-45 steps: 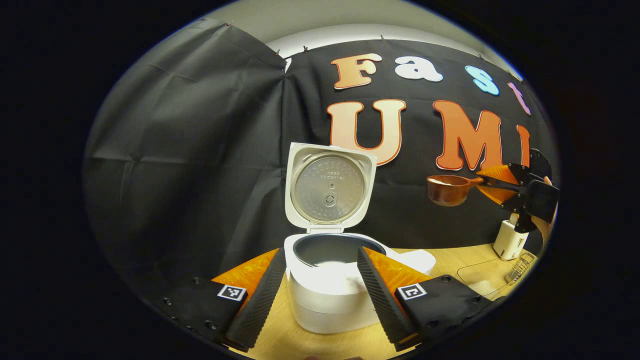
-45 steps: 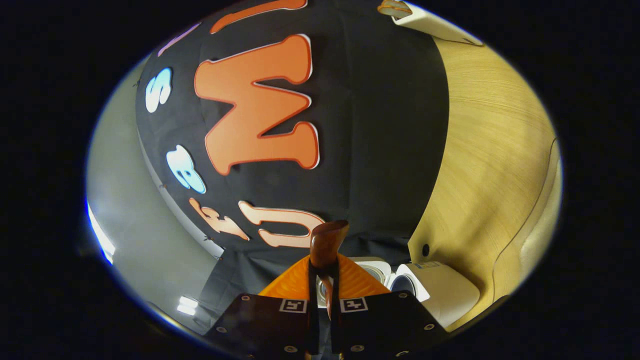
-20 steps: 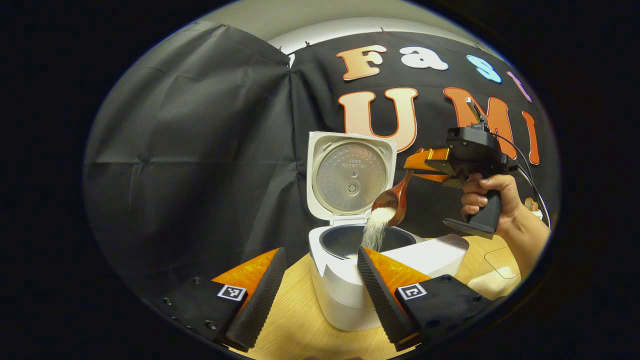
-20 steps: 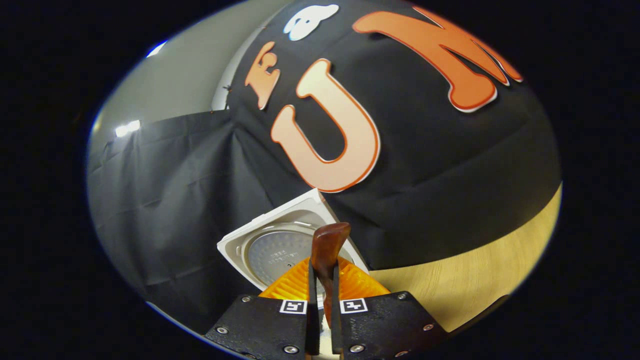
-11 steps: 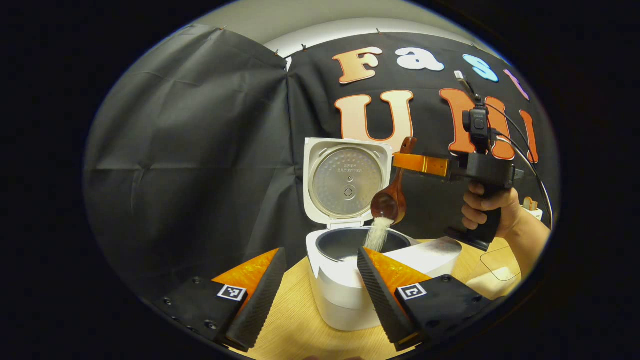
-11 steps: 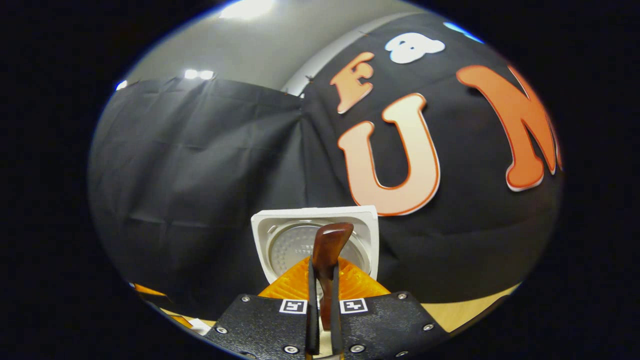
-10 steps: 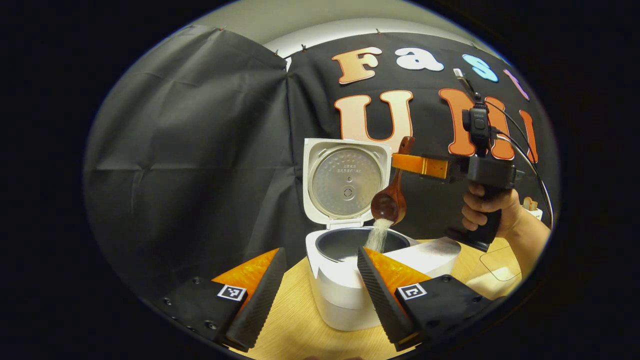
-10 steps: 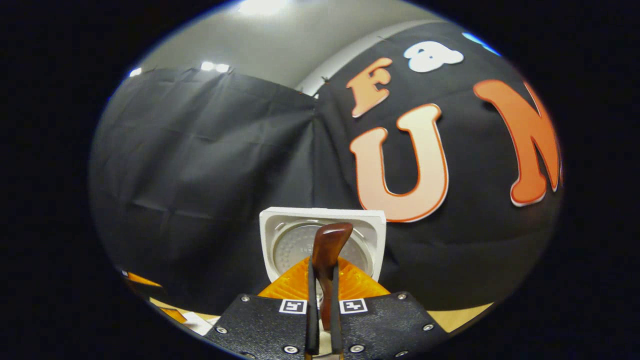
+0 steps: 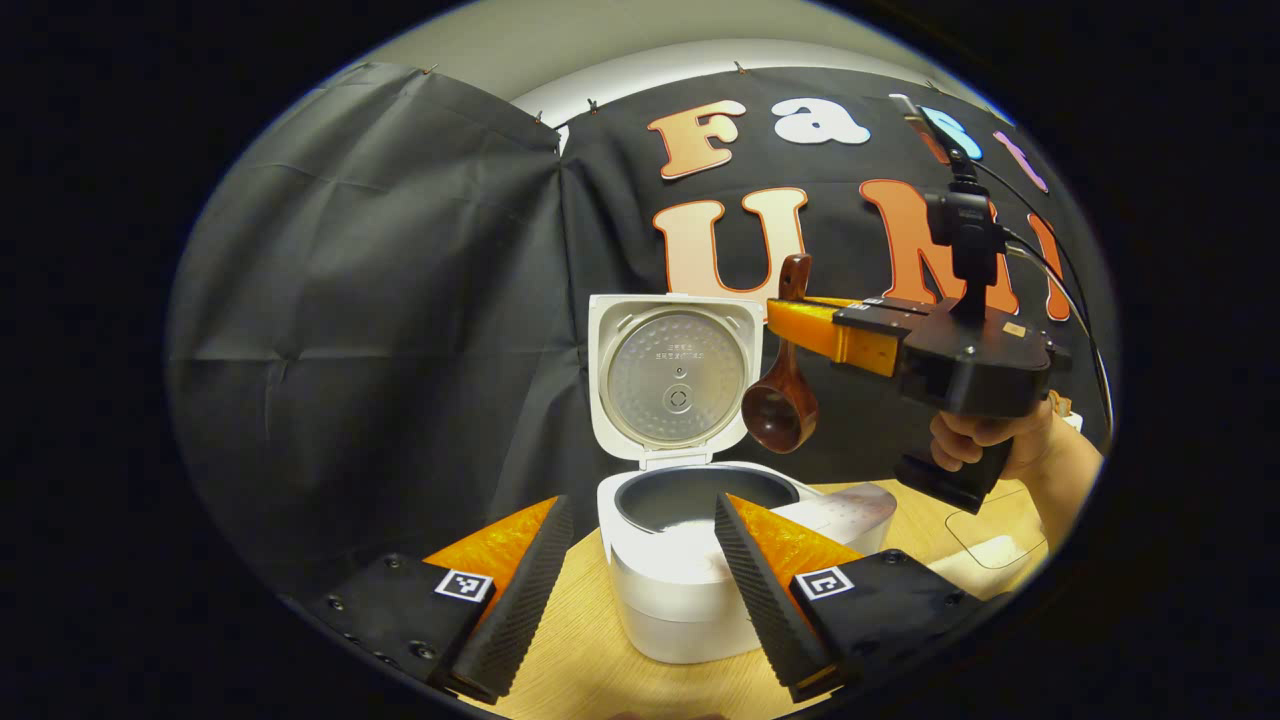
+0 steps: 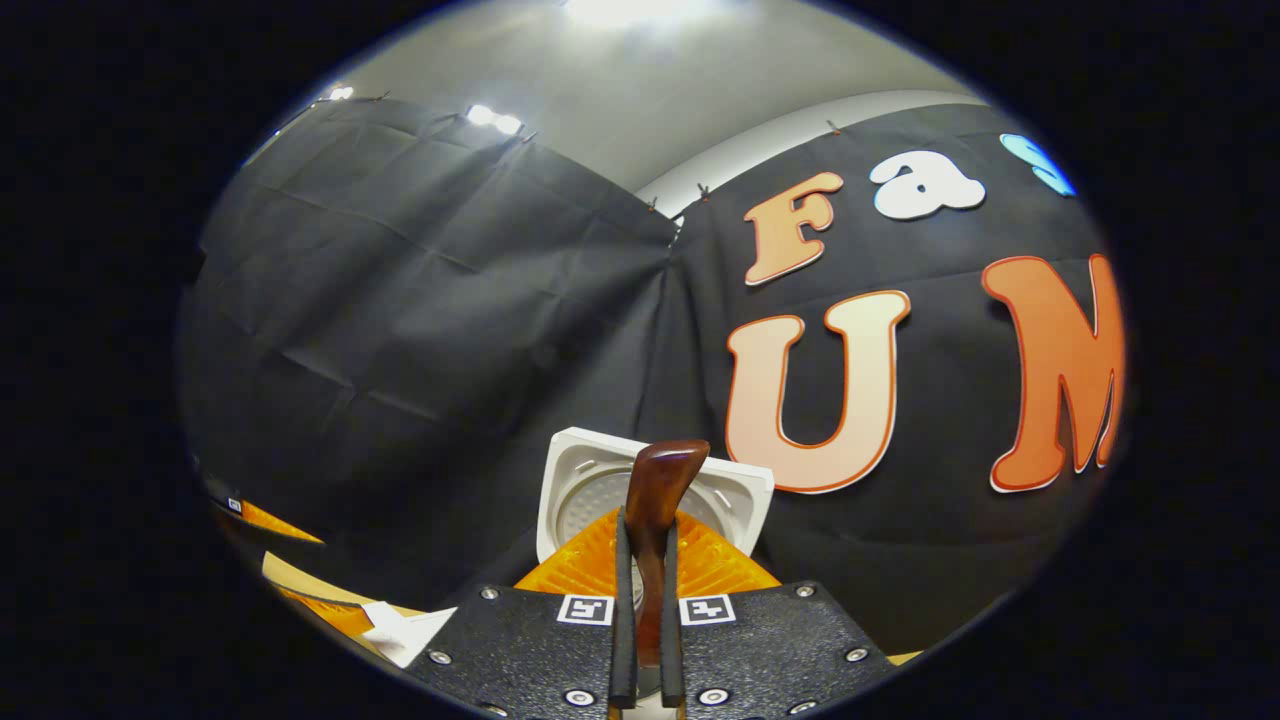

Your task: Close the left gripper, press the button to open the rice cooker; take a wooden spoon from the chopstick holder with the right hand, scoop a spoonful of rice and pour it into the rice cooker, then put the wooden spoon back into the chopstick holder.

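Black cloth [image 9: 380, 300] hanging in creased folds as the booth wall, clipped along its top edge, grey wall [image 10: 640, 90] showing above it, ceiling lights [image 10: 490, 117] glaring at the top, pale wood desk [image 9: 590, 660] lying below

The left claw [image 9: 632, 560] is held low and level, its fingers [image 9: 520, 590] spread wide apart. The right claw [image 9: 800, 322], gripped from below by a hand [image 9: 990, 440], is raised and level, fingers [image 10: 620, 600] pressed on a spoon handle [image 10: 655, 520].
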The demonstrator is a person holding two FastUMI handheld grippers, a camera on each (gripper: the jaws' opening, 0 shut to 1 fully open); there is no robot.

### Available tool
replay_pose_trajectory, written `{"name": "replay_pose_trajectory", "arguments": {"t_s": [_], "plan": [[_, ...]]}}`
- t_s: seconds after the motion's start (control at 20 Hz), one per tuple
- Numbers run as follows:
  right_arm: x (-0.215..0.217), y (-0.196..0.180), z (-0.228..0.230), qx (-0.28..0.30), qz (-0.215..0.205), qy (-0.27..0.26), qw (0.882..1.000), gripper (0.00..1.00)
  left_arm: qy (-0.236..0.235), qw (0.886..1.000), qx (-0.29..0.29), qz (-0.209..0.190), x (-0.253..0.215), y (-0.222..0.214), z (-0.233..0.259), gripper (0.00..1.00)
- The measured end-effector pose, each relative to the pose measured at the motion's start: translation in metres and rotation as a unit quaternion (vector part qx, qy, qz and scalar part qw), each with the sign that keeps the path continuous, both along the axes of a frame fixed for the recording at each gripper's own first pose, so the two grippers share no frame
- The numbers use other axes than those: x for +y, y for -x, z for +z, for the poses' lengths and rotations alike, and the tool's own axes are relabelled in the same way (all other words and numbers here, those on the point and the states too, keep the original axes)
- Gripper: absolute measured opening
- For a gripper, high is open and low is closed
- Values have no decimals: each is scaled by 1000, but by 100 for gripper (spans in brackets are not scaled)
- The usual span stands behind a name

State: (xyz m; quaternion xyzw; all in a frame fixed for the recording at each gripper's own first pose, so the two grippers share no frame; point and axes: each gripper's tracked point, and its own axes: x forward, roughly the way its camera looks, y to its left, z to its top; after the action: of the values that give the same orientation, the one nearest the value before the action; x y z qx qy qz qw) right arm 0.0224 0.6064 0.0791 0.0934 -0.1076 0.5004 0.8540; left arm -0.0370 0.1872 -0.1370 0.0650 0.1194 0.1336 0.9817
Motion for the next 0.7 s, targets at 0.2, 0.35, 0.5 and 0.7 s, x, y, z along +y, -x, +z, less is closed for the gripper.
{"name": "replay_pose_trajectory", "arguments": {"t_s": [0.2,0.35,0.5,0.7], "plan": [[-44,-22,12,62,-16,-45,997,10,0,1000,-4,-8,-11,-2,2,94],[-80,-36,16,89,-35,-57,994,10,6,1000,-5,-18,-23,-6,2,94],[-120,-49,9,108,-74,-53,990,10,6,1000,-5,-29,-37,-9,2,94],[-186,-59,-3,115,-133,-48,983,10,11,999,-3,-45,-55,-14,-1,94]]}}
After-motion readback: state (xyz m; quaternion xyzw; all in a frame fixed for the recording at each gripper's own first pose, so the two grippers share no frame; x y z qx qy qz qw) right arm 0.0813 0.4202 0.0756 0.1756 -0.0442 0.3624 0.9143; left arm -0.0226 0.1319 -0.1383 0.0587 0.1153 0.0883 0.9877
